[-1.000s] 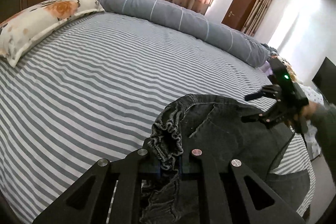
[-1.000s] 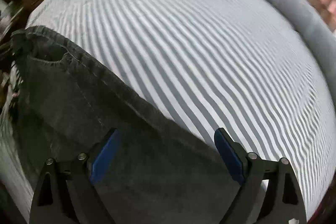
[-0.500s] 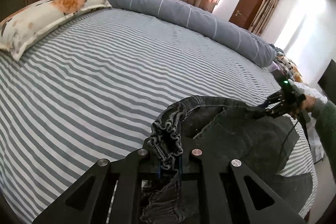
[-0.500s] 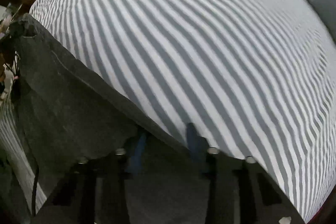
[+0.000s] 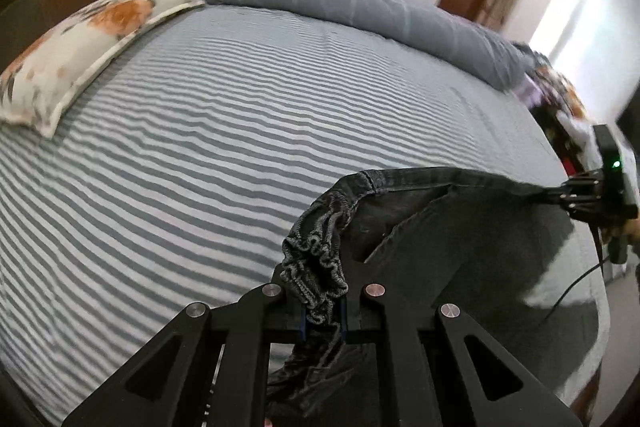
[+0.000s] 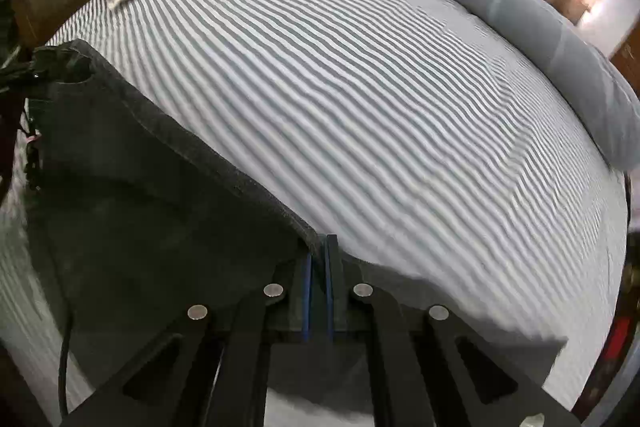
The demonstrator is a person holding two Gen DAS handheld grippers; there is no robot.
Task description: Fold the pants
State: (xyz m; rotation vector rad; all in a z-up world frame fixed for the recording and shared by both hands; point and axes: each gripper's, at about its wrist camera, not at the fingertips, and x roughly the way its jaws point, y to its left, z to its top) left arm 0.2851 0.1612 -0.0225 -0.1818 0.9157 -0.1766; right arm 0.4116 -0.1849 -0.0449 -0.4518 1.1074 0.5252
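Observation:
Dark grey denim pants point(image 5: 452, 239) hang stretched between both grippers above the striped bed. My left gripper point(image 5: 323, 301) is shut on the bunched elastic waistband at one end. My right gripper point(image 6: 318, 263) is shut on the waistband's other end; it shows at the right of the left wrist view point(image 5: 560, 195). In the right wrist view the pants point(image 6: 152, 203) spread to the left, and the left gripper point(image 6: 28, 73) holds the far corner. The legs hang below, out of sight.
The bed point(image 5: 200, 147) has a grey-and-white striped sheet. A floral pillow point(image 5: 80, 43) lies at its far left and a rolled grey duvet point(image 5: 360, 7) along the far edge. Clutter point(image 5: 560, 99) sits past the bed's right side.
My right gripper was open over the waistband and has shut on it. Both grippers have lifted and drawn apart, pulling the waistband taut.

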